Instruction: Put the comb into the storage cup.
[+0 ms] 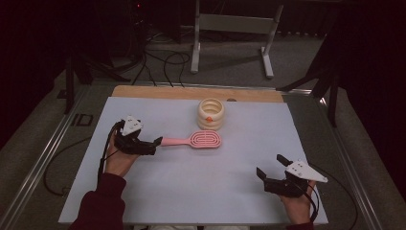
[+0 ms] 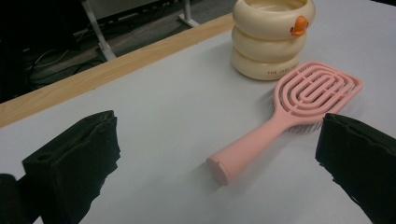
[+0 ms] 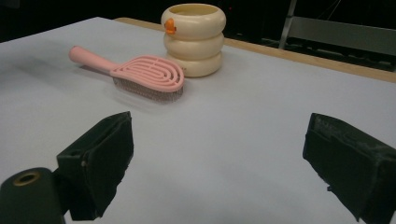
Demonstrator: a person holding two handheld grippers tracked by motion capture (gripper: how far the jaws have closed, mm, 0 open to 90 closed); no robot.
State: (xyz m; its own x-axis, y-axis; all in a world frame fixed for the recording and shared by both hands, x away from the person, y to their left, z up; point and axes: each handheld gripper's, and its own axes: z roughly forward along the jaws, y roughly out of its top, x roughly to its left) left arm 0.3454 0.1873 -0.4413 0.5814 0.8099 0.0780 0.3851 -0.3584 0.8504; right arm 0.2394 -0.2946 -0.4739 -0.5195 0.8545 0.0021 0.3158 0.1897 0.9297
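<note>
1 hairbrush [image 1: 201, 140], 1 cup [image 1: 211, 114]

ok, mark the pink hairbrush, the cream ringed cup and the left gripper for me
pink hairbrush [image 2: 261, 140], left gripper view, on its handle.
cream ringed cup [image 1: 211, 120], high view, on its side wall.
left gripper [image 1: 158, 142], high view, midway between its fingertips.

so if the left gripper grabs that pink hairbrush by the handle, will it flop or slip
The pink hairbrush looks like rigid plastic, so probably no flop. Its smooth rounded handle may slip or twist, and the wide head could make it dip. The left gripper is open at the handle's end.
</note>
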